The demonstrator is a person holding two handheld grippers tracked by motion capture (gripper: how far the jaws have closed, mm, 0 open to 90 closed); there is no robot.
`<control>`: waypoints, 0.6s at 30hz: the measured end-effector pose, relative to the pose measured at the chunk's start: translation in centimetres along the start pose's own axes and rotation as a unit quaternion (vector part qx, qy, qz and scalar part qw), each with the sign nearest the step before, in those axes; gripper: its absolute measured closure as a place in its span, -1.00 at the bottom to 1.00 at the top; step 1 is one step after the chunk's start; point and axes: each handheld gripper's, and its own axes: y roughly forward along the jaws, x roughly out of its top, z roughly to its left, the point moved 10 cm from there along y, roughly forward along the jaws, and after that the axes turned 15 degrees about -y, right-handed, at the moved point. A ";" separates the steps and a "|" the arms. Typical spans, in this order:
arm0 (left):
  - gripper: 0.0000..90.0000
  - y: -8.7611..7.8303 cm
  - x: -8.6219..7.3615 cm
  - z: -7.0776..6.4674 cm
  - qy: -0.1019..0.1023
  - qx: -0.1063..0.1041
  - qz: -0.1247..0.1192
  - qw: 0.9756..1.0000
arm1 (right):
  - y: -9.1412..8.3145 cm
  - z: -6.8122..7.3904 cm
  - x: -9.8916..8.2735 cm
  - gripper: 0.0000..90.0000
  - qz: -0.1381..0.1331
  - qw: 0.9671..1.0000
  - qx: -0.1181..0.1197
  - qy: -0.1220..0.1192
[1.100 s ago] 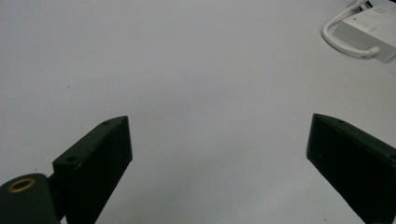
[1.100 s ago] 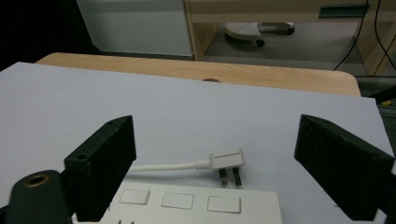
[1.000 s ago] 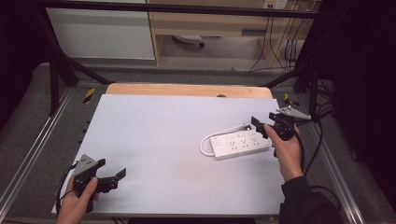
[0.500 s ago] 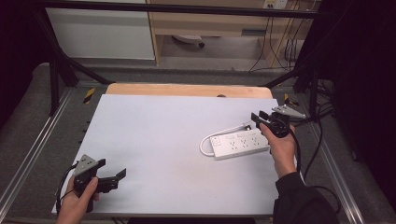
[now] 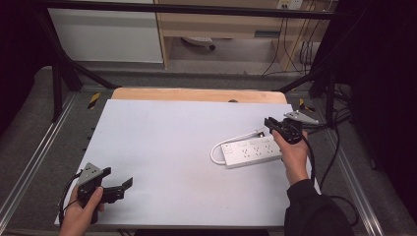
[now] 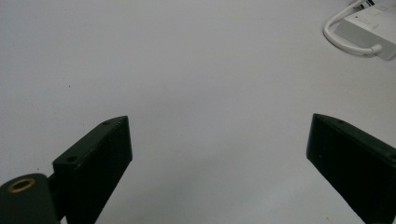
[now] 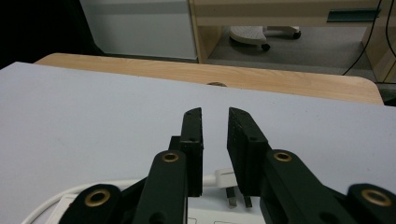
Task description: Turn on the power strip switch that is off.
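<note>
Work centres on the white power strip (image 5: 252, 152), which lies flat on the counter (image 5: 162, 147) at the right of centre in the high view, its cord (image 5: 231, 142) looping off its left end and back along the far side toward its plug (image 7: 228, 184). The right gripper (image 5: 273, 124) hovers over the strip's upper right end; its jaws have just been closing and now stand with a narrow gap between them. In the right gripper view the plug, prongs down, sits low behind the jaws, near the gap, but whether the pads press on it I cannot tell; nothing seems firmly pinched yet. The left gripper (image 5: 118, 183) rests at the lower left of the high view, well apart from the strip, its jaws spread wide over bare counter. My judgement is that the job is at its start: the reach to the plug end is made, while a secure grasp, and whatever is to be done with plug or strip, remain.
</note>
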 end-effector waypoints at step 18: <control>-0.85 0.0 0.0 0.0 0.002 0.001 0.001 1.000 | 0.9 0.7 -1.0 1.00 0.002 1.000 0.010 0.003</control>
